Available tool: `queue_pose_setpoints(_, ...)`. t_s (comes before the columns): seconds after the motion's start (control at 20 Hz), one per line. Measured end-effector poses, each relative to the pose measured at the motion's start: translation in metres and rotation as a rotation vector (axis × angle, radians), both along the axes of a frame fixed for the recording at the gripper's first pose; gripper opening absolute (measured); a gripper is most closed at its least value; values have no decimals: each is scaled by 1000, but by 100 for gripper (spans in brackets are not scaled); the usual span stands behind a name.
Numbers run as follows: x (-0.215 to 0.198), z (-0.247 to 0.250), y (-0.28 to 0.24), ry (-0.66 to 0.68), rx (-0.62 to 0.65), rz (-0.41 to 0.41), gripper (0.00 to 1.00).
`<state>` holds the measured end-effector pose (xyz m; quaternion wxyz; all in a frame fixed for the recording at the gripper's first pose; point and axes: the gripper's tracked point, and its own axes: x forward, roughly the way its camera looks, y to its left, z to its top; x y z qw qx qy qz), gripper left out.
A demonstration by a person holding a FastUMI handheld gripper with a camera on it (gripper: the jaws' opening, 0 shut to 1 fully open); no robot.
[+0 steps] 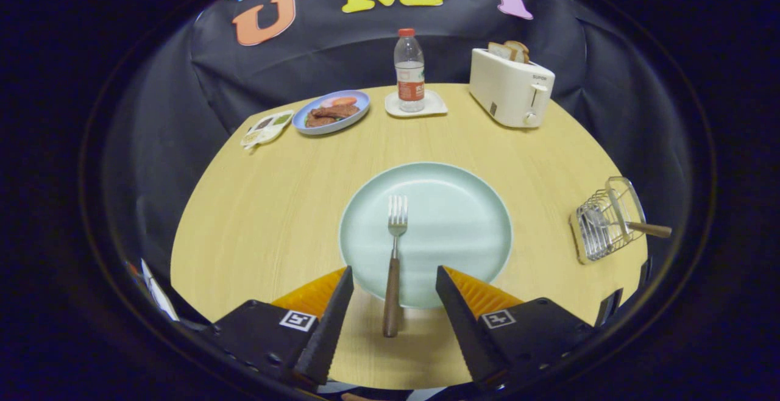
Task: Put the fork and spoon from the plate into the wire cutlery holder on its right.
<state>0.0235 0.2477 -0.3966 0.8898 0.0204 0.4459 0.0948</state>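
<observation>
A pale green plate (pixel 451 218) lies in the middle of the round wooden table. A fork (pixel 394 261) with a brown wooden handle rests on it, tines pointing away, its handle hanging over the plate's near rim. My gripper (pixel 394 279) is open, its fingers standing on either side of the fork's handle without touching it. To the right of the plate sits the wire cutlery holder (pixel 606 218) on a wooden base. A spoon (pixel 634 226) with a wooden handle stands in it, the handle sticking out to the right.
At the back stand a white toaster (pixel 510 87) with bread slices, a water bottle (pixel 409 70) on a small white tray, a blue plate of food (pixel 332 111) and a small sauce tray (pixel 267 128). The table's edge curves close behind the holder.
</observation>
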Motion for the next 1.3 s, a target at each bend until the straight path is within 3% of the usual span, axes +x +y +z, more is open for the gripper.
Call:
queue_pose_setpoints(0.05,2,-6,5,3,-7,-8,73)
queue_pose_setpoints(0.2,10,-18,11,12,-21,-24,73)
queue_pose_setpoints(0.35,12,-29,12,50,-18,-43,58)
queue_pose_setpoints(0.45,15,-35,4,63,-41,-68,55)
queue_pose_setpoints(0.55,15,-39,4,81,-32,-71,38)
queue_pose_setpoints(0.6,12,-42,6,93,-24,-61,37)
queue_pose_setpoints(0.75,11,-42,-2,118,-37,-51,11)
queue_pose_setpoints(0.95,0,-32,-11,138,-38,-17,6)
queue_pose_setpoints(1.3,-7,15,-53,32,-112,141,6)
